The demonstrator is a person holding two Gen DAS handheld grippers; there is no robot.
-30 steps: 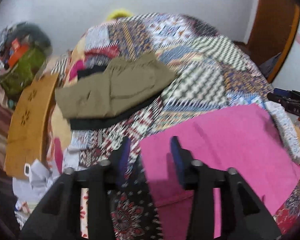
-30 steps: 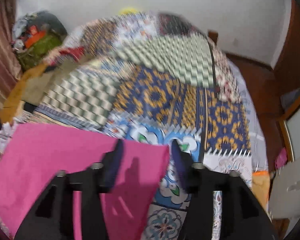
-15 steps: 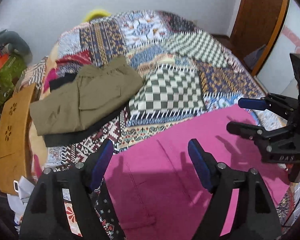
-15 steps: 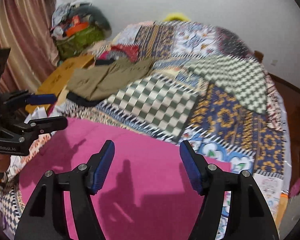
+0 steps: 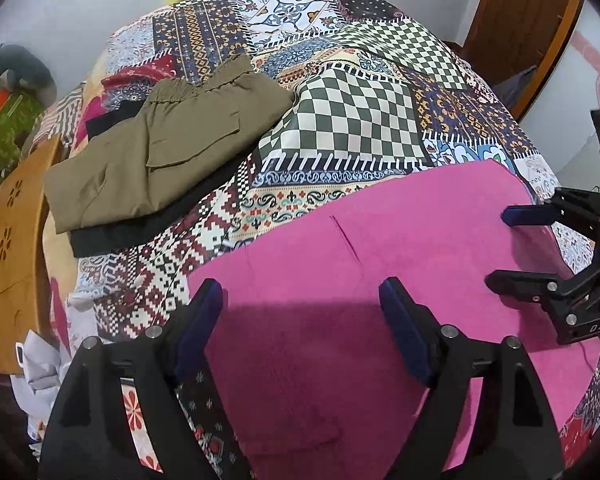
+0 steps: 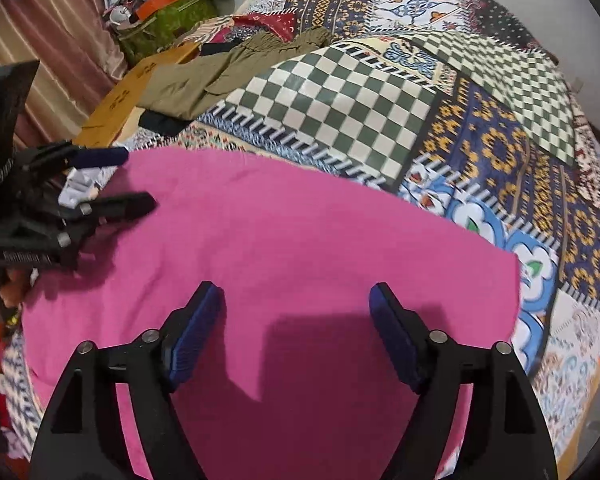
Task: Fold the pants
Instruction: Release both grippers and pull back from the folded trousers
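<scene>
Pink pants lie flat and folded on the patchwork quilt, also in the right wrist view. My left gripper is open and empty, hovering just above their left part. My right gripper is open and empty above their right part. Each gripper shows in the other's view: the right one at the right edge, the left one at the left edge, both with jaws apart over the pants' ends.
Folded olive pants lie on a black garment at the quilt's back left. A wooden board and a pile of bags stand on the left. A wooden door is at right.
Both grippers have opened wider and turned toward the middle of the pink pants, moving closer in. The pants stay flat on the quilt.
</scene>
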